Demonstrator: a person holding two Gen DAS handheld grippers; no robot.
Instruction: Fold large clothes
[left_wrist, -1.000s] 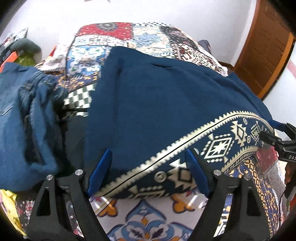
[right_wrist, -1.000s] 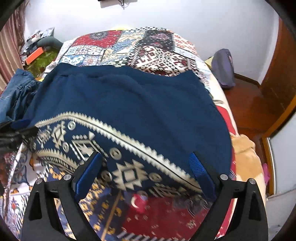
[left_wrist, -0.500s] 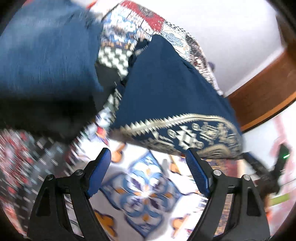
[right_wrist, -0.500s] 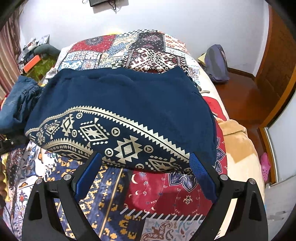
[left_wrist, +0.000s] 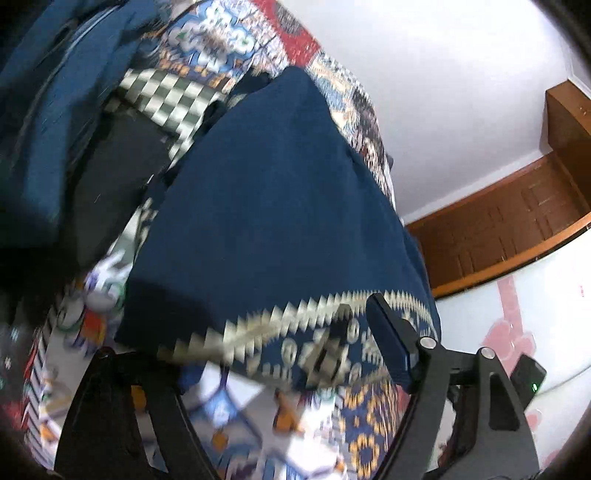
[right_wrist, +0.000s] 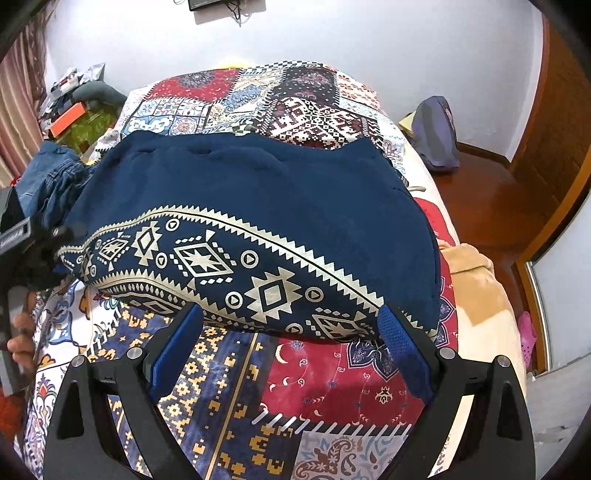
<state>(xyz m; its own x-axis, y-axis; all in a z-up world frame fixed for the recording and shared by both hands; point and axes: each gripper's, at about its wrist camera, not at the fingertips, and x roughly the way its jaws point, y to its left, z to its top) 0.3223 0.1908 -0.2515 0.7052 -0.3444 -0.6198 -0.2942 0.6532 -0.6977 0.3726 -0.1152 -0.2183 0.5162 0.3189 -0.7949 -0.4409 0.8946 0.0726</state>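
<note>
Now your navy garment lies folded mid-bed, denim pile crowding its left edge. Your right gripper hangs spread and empty. Your left gripper, jaws just narrowing, straddles the patterned hem without pinching it.

Left claw: rolled well over to one side and pitched downward, seen through motion blur. Its jaws stand apart and have just been closing; the patterned hem of the navy garment lies between them. Whether the pads press on the cloth cannot be told: one blue pad rests over the hem, while the other finger is hidden behind the fabric.

Right claw: pitched steeply down, level in roll, jaws wide apart, blue pads bare, nothing gripped; the tips sit just at the garment's near edge.

A hand grips the left claw's handle at the frame's left edge.
</note>
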